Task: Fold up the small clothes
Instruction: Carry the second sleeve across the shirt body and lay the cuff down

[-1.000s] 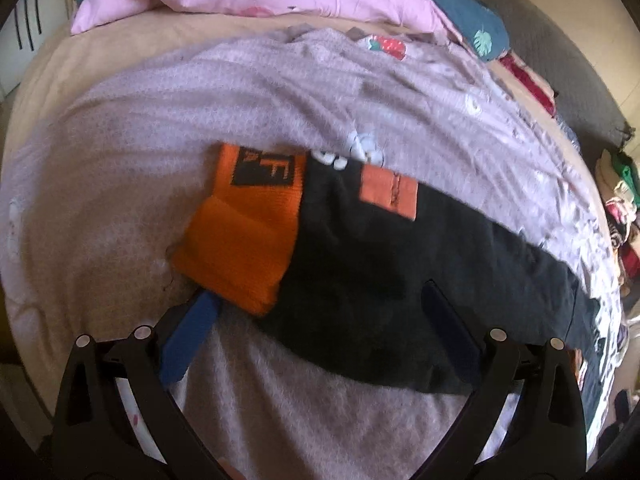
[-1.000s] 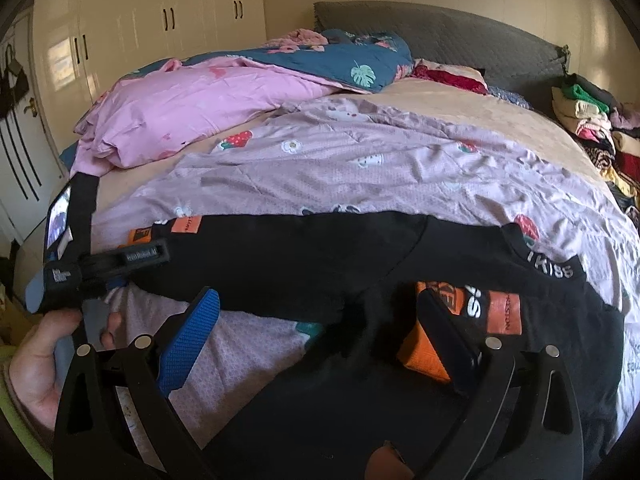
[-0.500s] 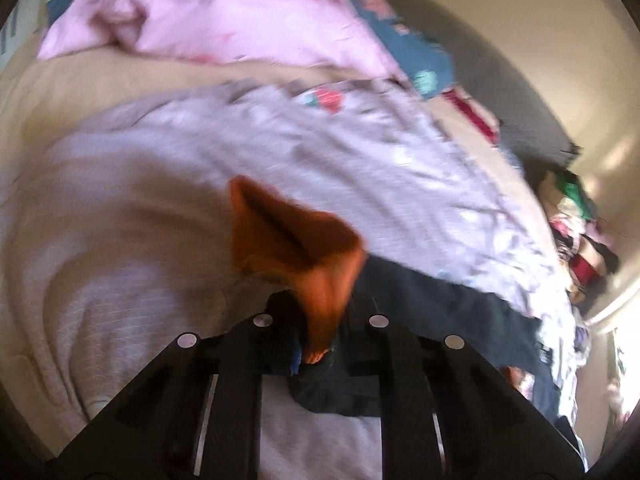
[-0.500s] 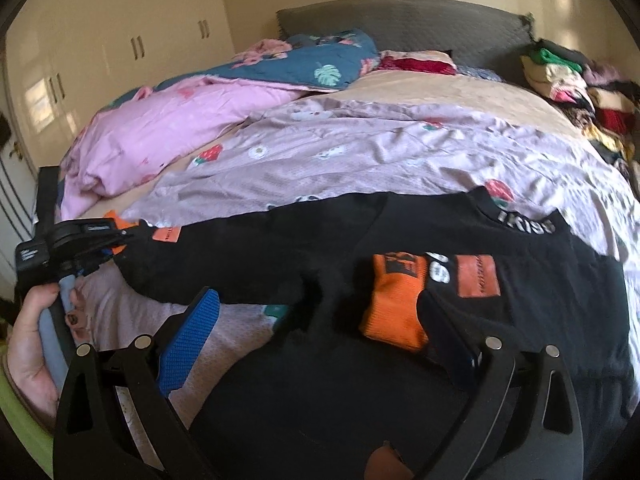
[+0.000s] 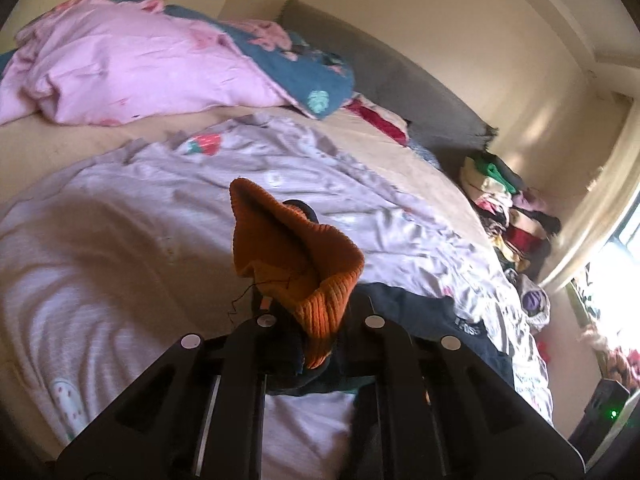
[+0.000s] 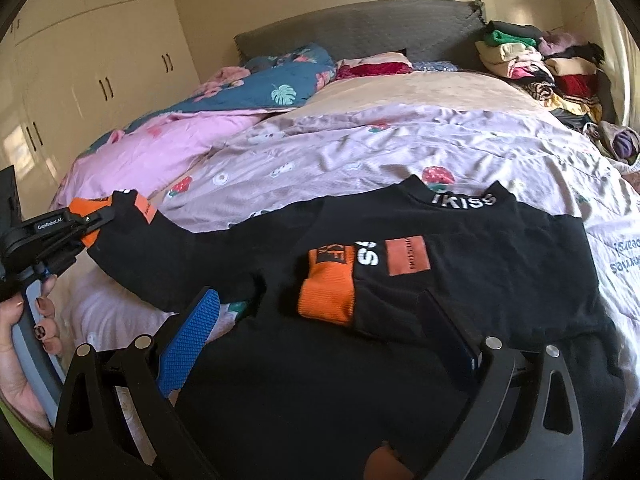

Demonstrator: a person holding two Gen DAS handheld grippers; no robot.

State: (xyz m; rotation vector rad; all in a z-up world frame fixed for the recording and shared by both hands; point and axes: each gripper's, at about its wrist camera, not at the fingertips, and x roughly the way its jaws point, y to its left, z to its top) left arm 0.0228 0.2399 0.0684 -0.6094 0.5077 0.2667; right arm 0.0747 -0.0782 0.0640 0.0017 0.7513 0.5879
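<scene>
Bed (image 6: 420,92), the landmark: wide mattress under a lilac printed sheet (image 6: 360,152), grey headboard at its far end. Pink duvet (image 6: 160,148), heaped along the bed's far-left side. Stack of folded clothes (image 6: 532,64), at the bed's far-right corner. Black sweater (image 6: 460,288) with orange cuffs, spread flat across the bed's near half, one sleeve folded over its chest. Left tongs (image 5: 316,344), clenched on the other sleeve's orange cuff (image 5: 304,264), which is raised clear of the bed's left side. Right tongs (image 6: 320,336), released, hanging above the sweater's lower body at the bed's near edge, nothing between the pads.
</scene>
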